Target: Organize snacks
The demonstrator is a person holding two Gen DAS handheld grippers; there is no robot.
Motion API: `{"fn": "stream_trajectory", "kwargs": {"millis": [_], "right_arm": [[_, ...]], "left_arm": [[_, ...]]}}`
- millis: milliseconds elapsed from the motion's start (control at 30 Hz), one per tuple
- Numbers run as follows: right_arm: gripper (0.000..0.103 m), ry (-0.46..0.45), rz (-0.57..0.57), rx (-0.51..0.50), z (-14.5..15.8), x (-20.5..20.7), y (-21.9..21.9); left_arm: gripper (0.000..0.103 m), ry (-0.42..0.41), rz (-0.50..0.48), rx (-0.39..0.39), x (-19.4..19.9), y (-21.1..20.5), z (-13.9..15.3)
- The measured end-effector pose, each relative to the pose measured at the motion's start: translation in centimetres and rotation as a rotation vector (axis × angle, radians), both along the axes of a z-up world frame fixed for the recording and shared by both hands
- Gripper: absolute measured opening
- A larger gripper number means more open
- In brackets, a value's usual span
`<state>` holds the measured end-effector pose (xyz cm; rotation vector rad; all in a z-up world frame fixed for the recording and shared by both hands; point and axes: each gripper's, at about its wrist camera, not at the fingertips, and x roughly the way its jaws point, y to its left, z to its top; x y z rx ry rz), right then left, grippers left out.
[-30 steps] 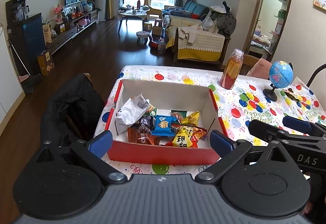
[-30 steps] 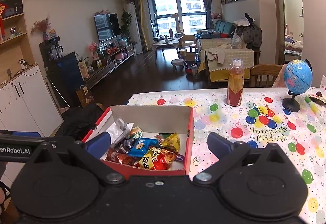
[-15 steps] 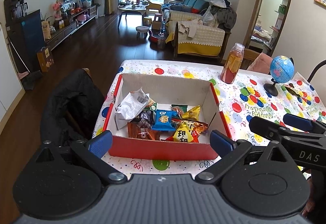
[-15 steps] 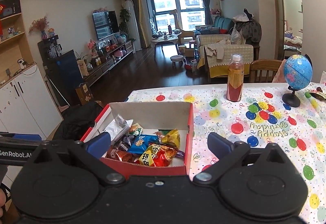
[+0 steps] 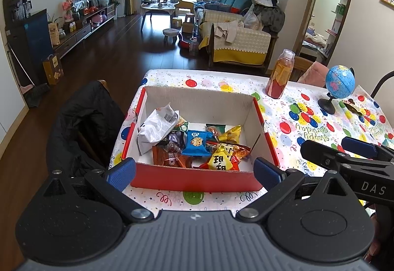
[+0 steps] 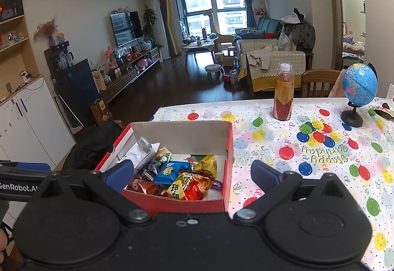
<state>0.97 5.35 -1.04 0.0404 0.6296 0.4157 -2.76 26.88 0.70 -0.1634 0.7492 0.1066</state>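
Blue-tipped fingers point(image 5: 267, 170) spread wide above box point(image 5: 194, 181)

Shiny bags, dull box

The box point(image 5: 194, 182) is matt card; the snacks point(image 5: 197, 143) are shiny plastic; the floor point(image 5: 128, 49) is glossy wood.

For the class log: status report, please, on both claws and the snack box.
Left claw open, empty. Right claw open, empty. Red box of snack packets untouched on table. Nothing in the way.

Dark wood floor point(image 5: 128, 49), daylit window point(image 6: 214, 7), sofa point(image 5: 236, 42) behind.
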Motion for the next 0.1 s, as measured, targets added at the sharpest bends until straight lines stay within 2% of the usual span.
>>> {"fn": "stream_trajectory", "kwargs": {"millis": [100], "right_arm": [[0.102, 0.001, -0.004, 0.001, -0.07, 0.00, -0.04]], "left_arm": [[0.102, 0.001, 0.001, 0.001, 0.01, -0.03, 0.00]]}}
